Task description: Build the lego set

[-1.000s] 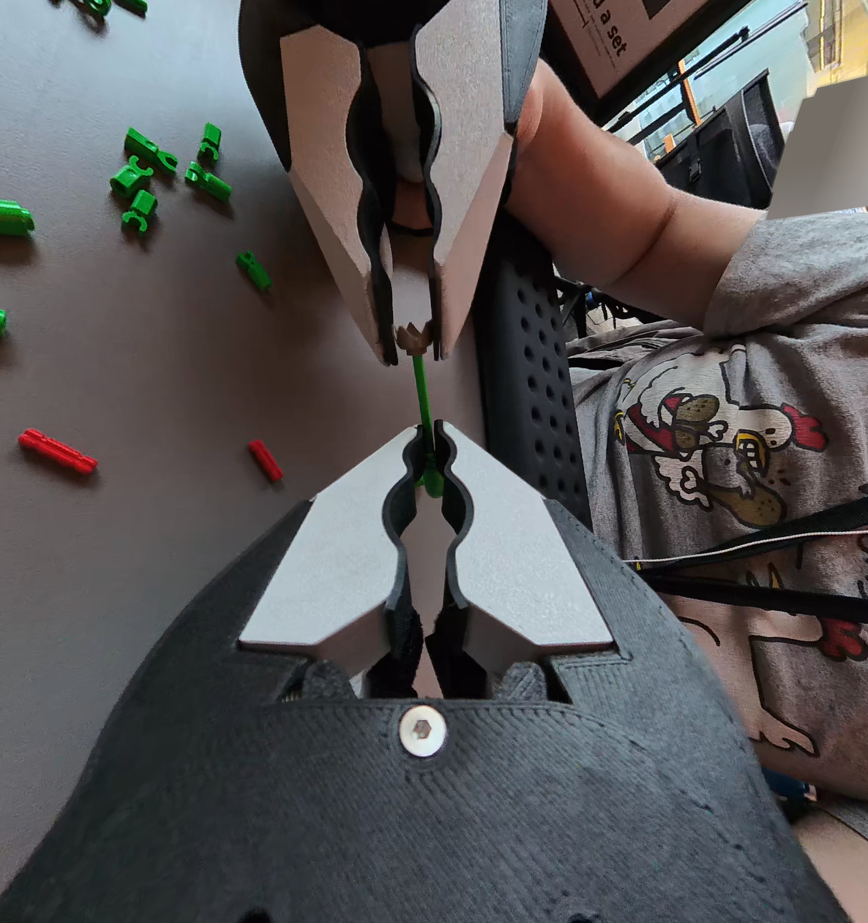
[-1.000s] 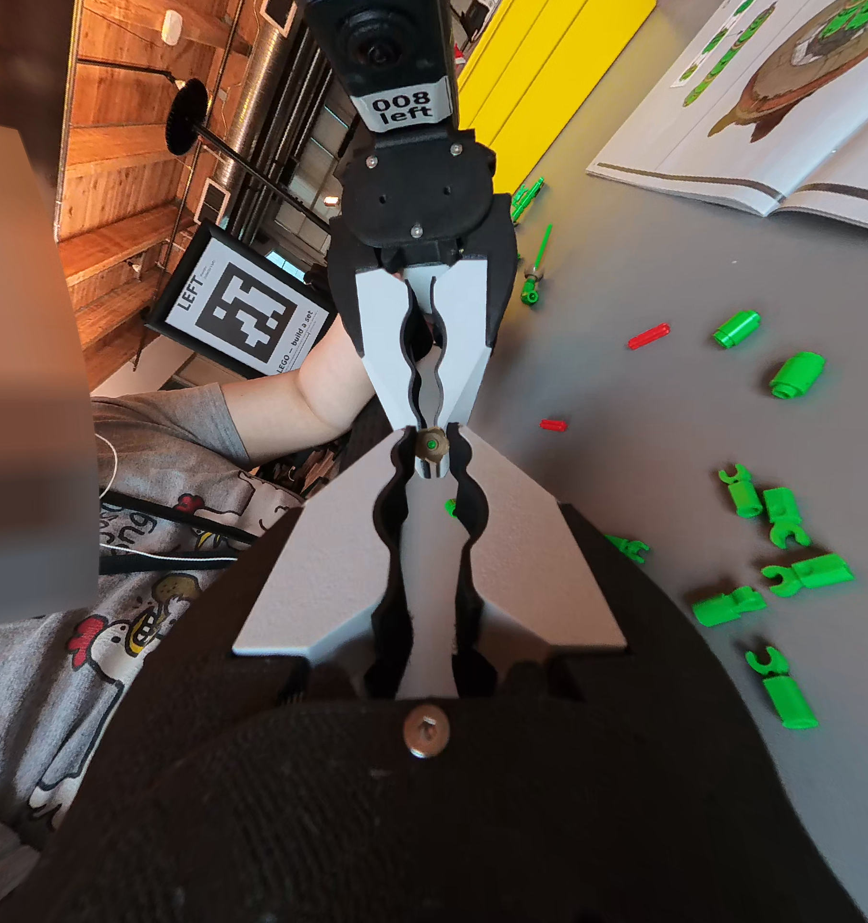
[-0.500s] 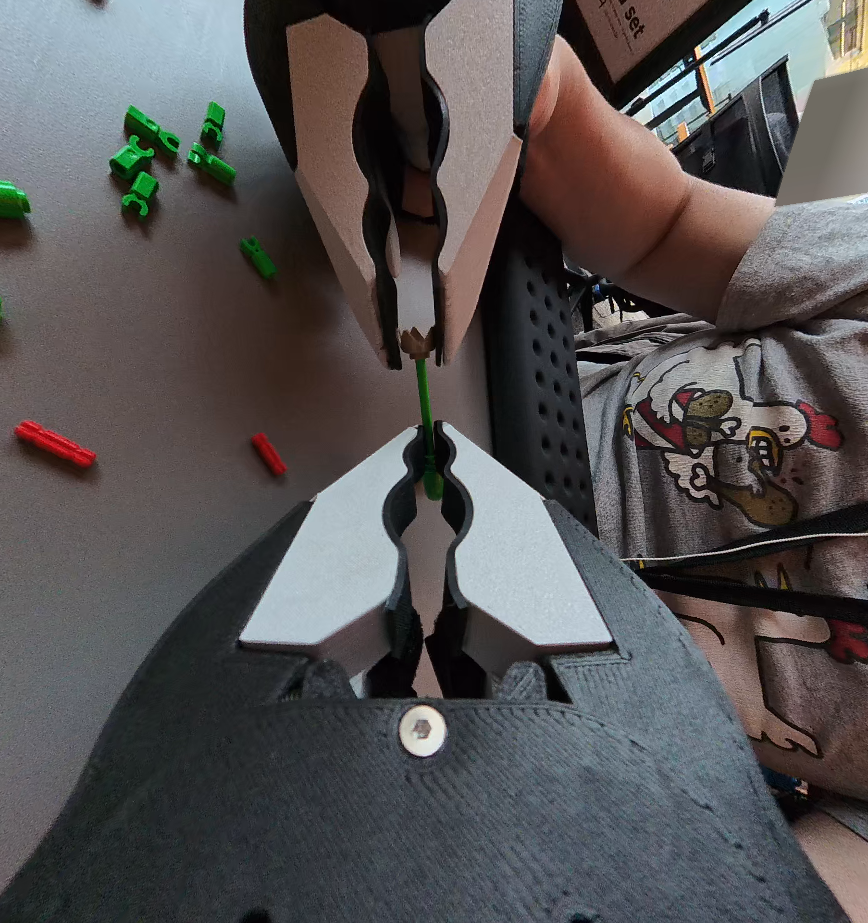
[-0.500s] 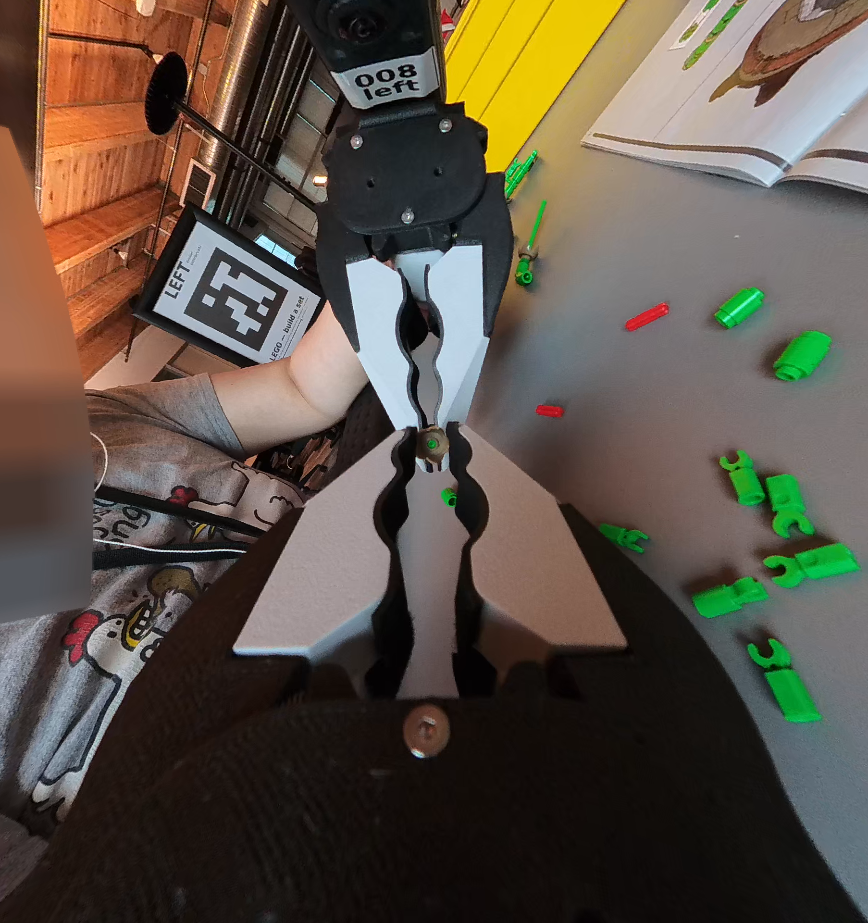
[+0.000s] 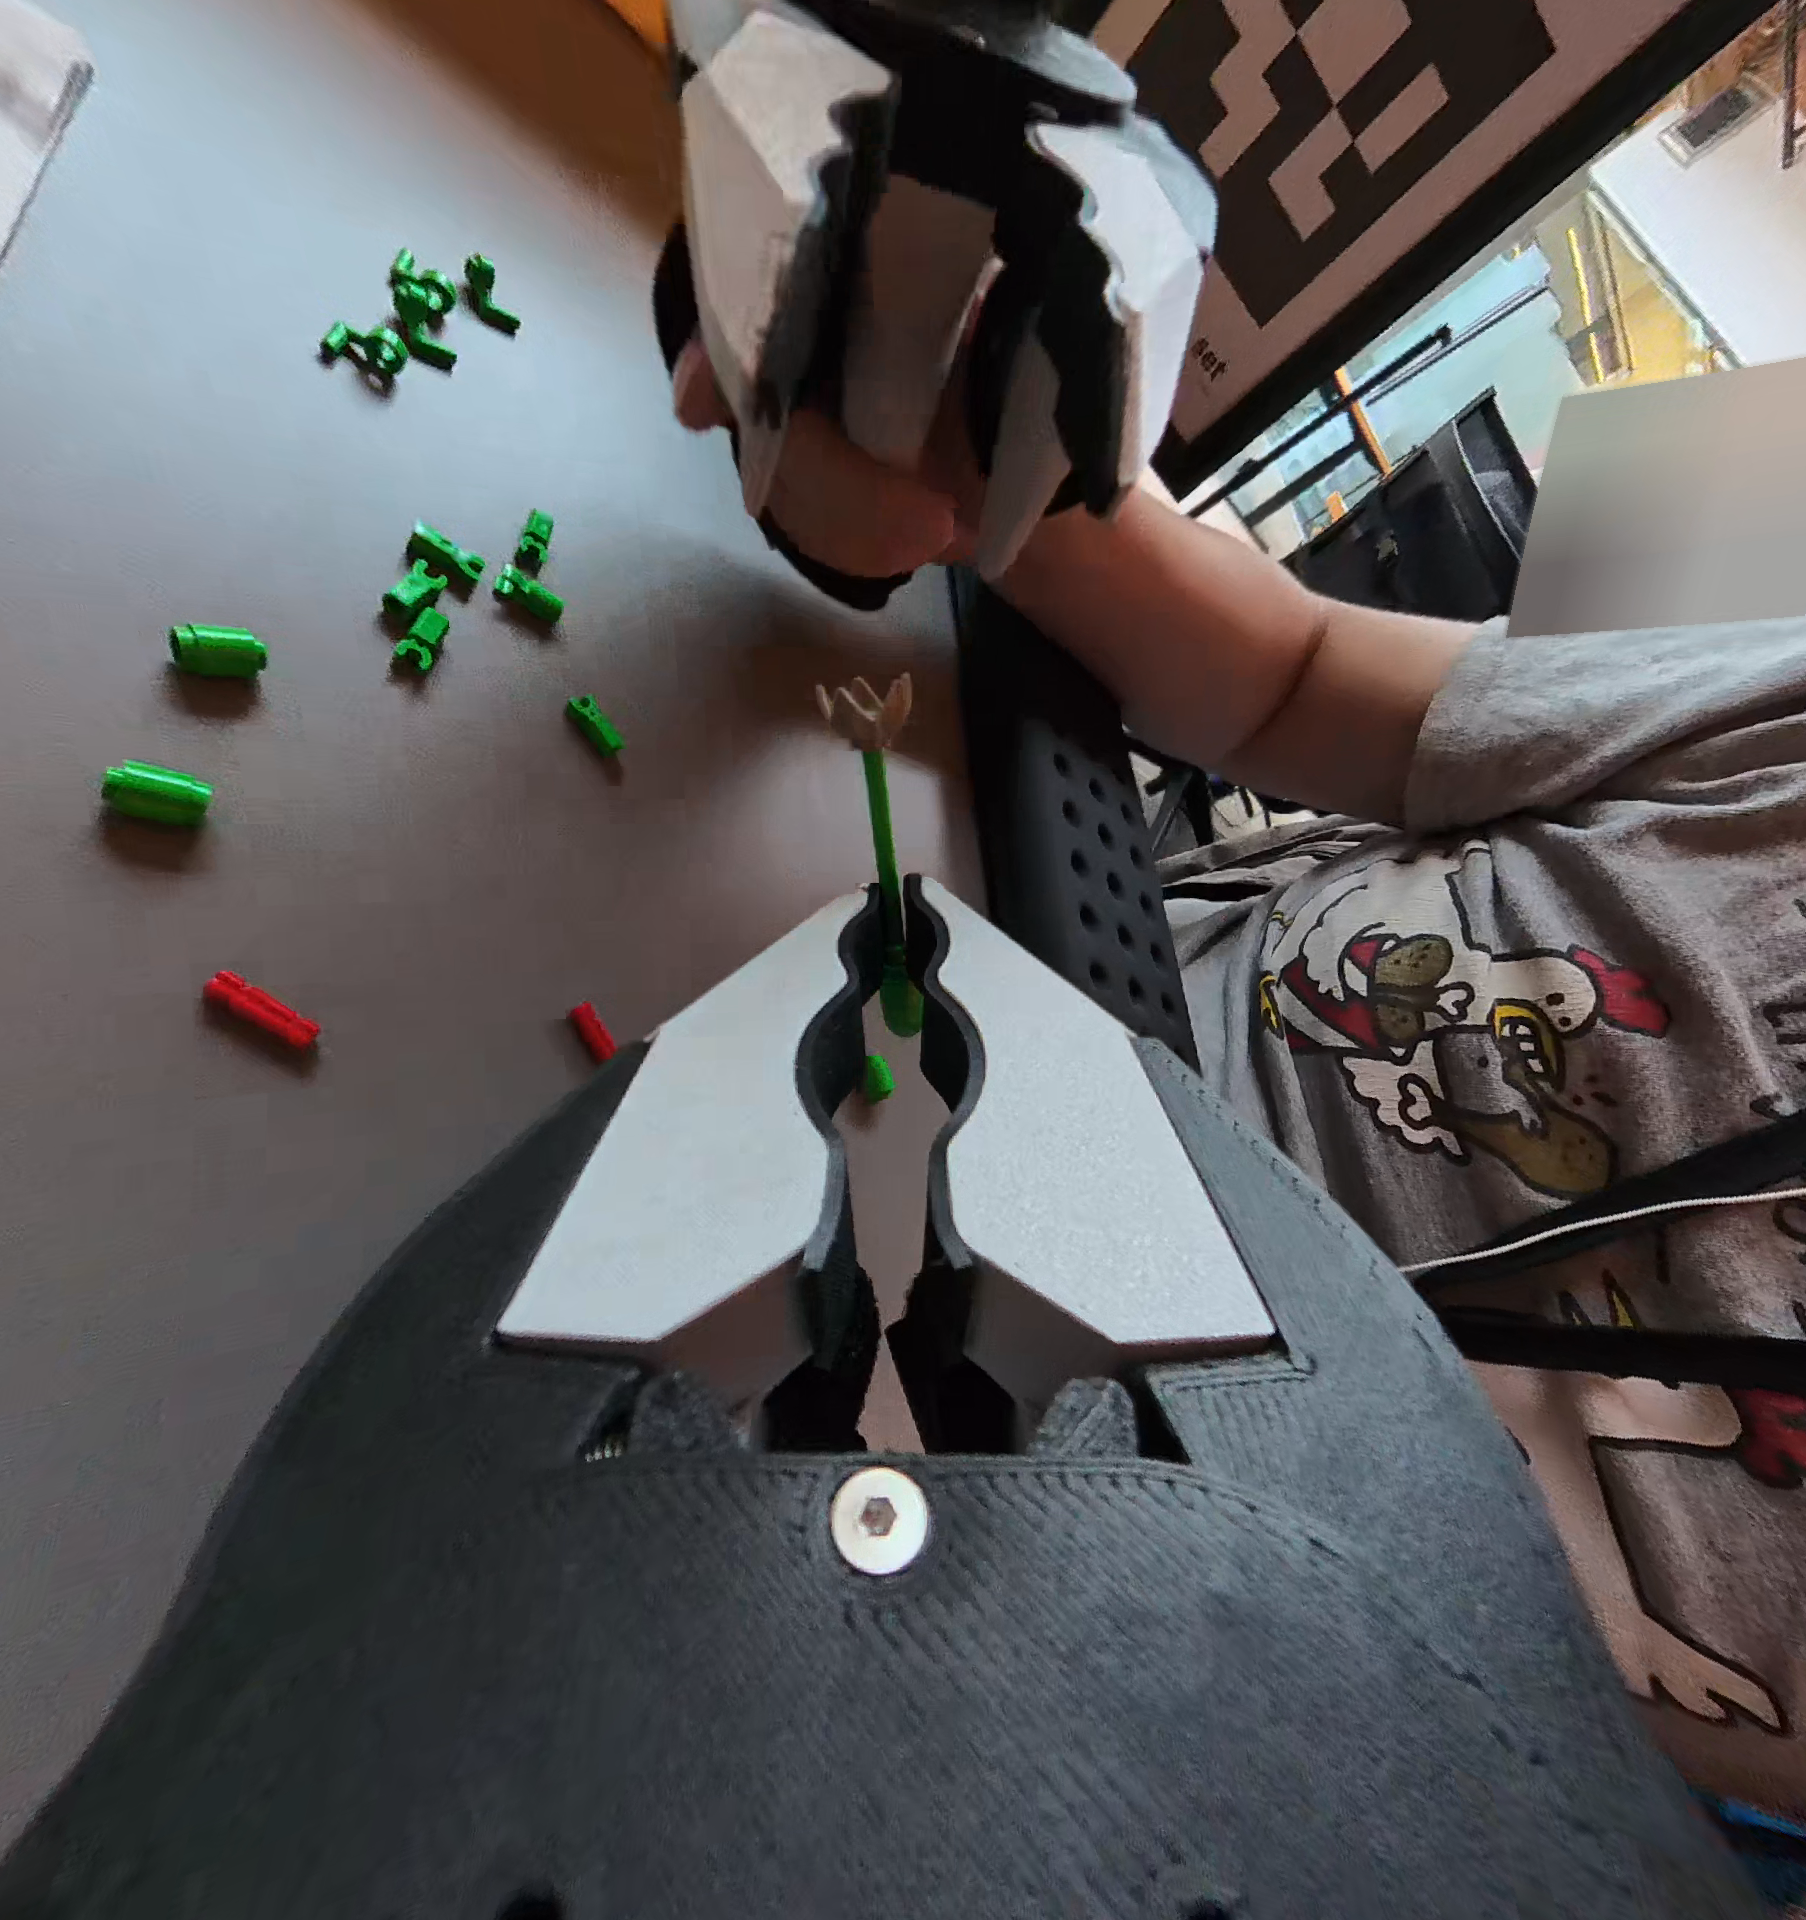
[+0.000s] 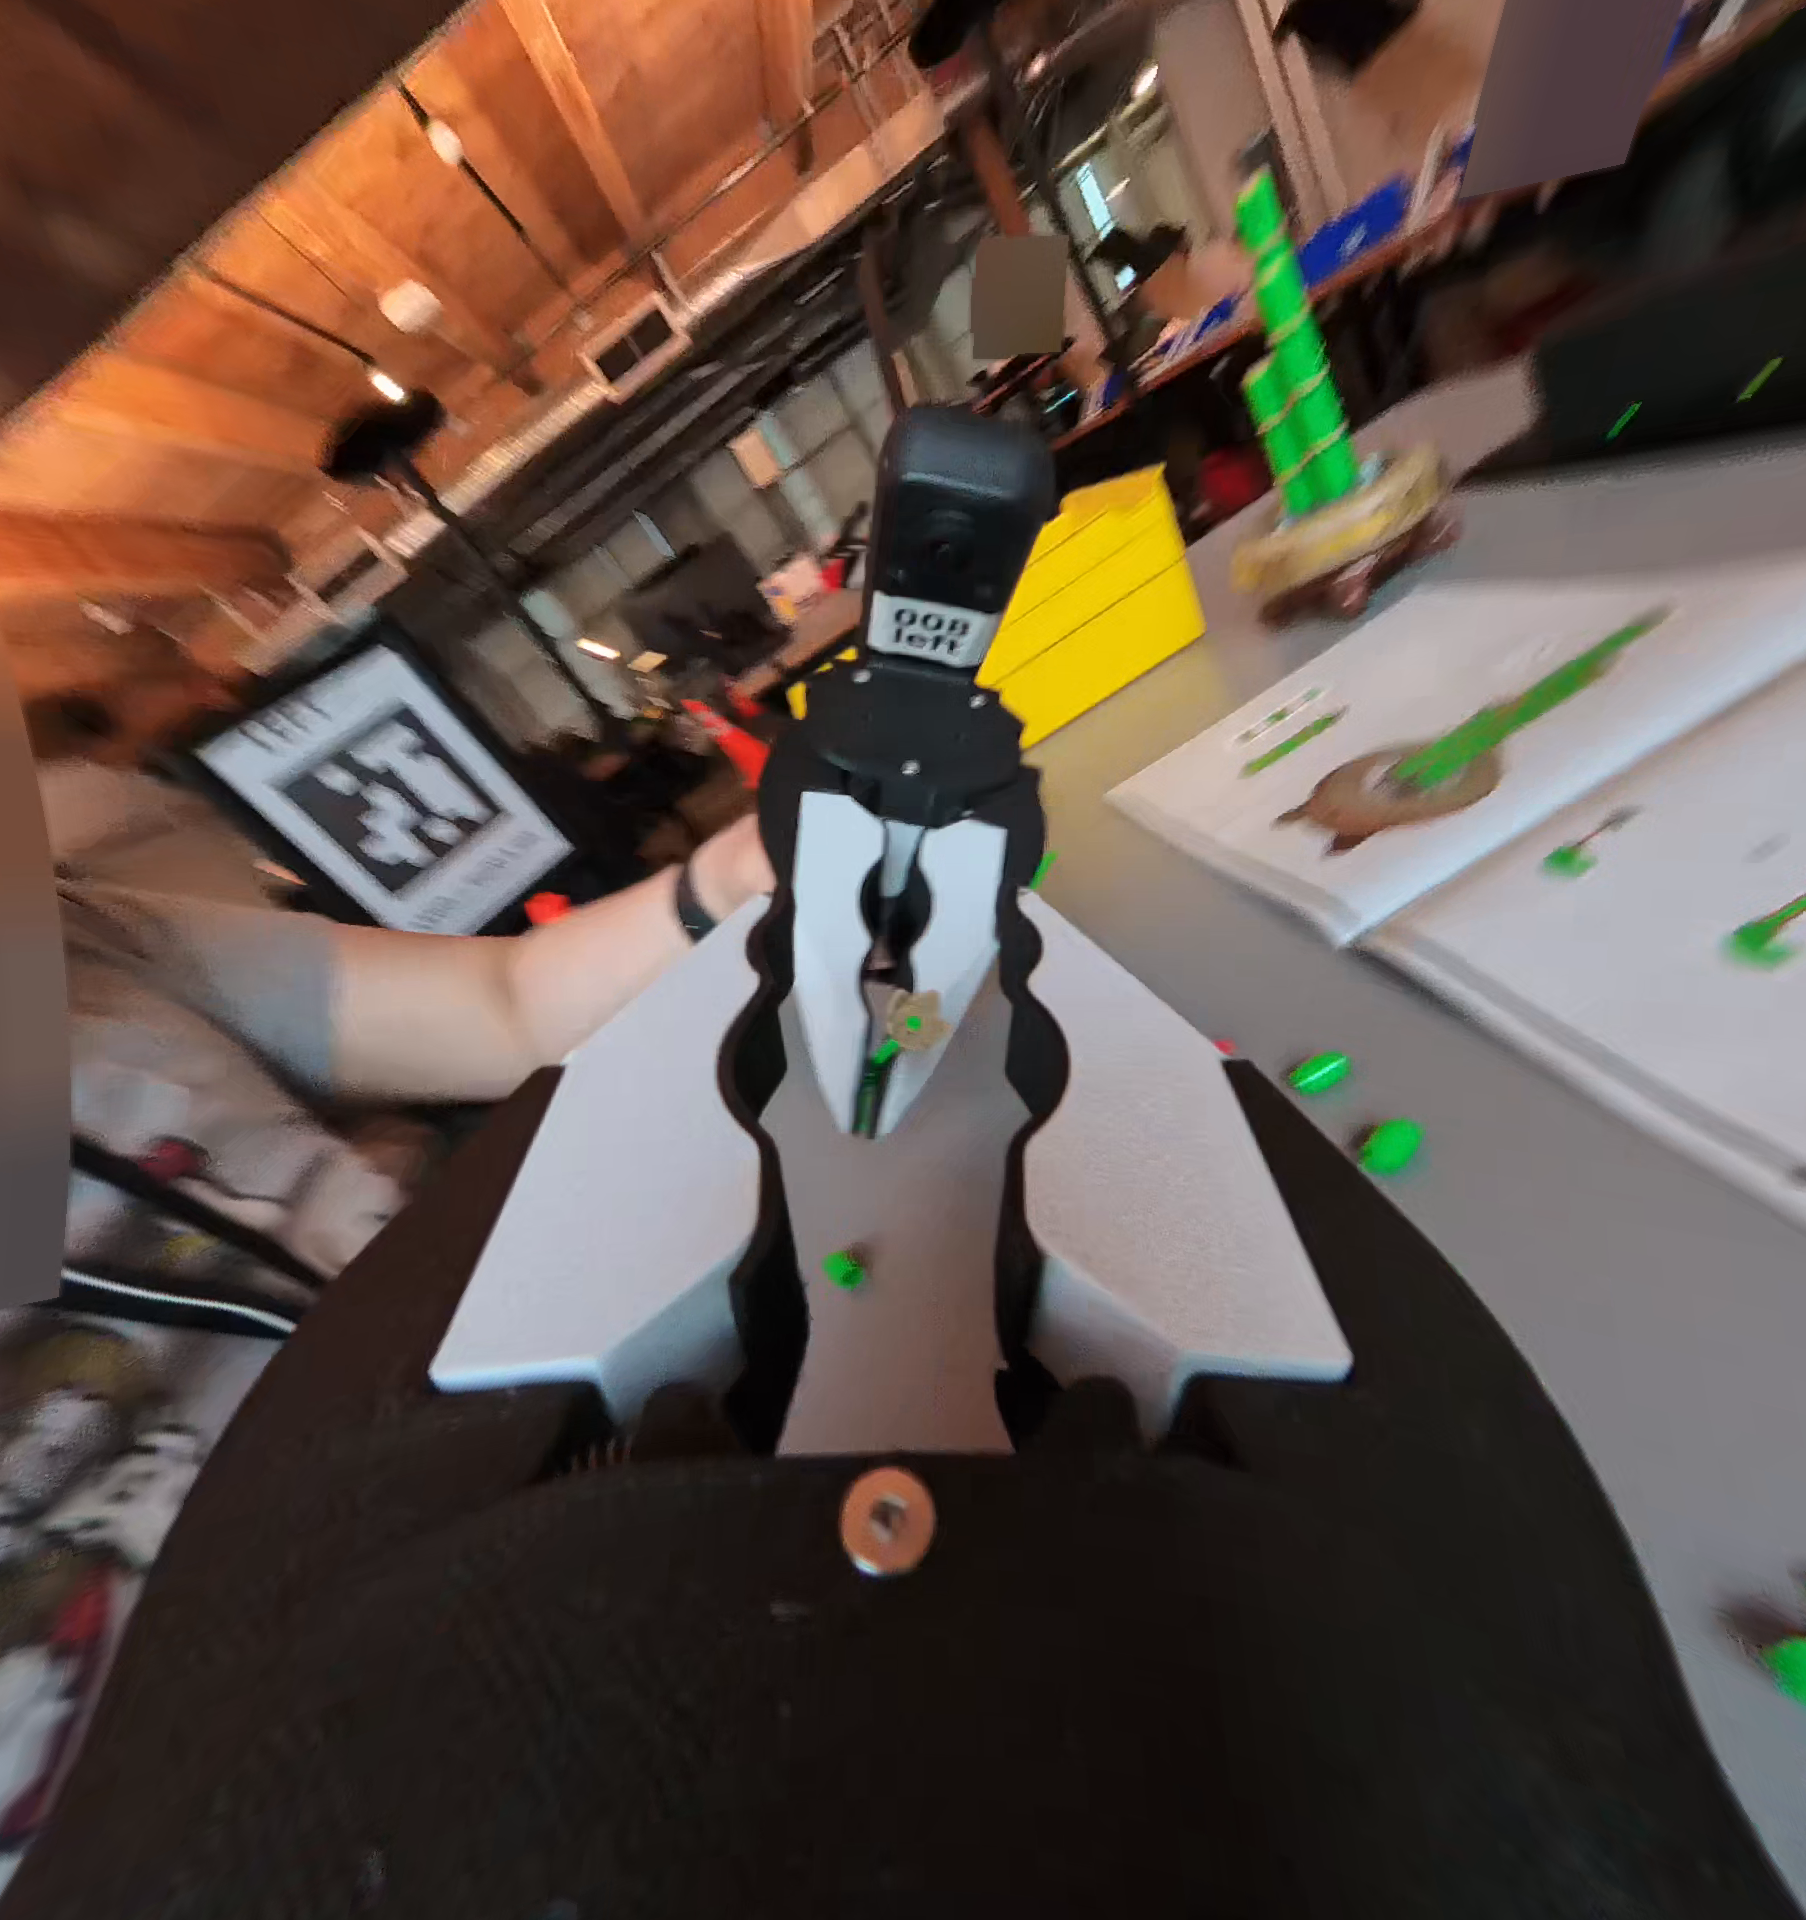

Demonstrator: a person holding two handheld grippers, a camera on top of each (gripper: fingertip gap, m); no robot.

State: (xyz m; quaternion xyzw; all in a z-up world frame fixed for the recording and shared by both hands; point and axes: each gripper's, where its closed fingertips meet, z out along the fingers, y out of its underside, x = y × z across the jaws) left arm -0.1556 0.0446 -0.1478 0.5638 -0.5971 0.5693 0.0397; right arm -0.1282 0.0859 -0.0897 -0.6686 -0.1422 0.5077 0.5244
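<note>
We are pinching the green stem (image 5: 883, 831) in the left tongs (image 5: 886, 904) to display its seated tan flower (image 5: 864, 713); right tongs (image 6: 883, 1049) are hanging spread, empty.

A green stem (image 5: 883, 831) carries a tan flower (image 5: 866, 713). Green pieces (image 5: 468, 592) and red pins (image 5: 260, 1010) dot the grey surface (image 5: 359, 914). The tools (image 5: 886, 896) are grey and black; the bin (image 6: 1096, 597) is yellow.

wooden ceiling (image 6: 286, 291), grey table (image 5: 255, 1195), yellow bins (image 6: 1096, 603).
</note>
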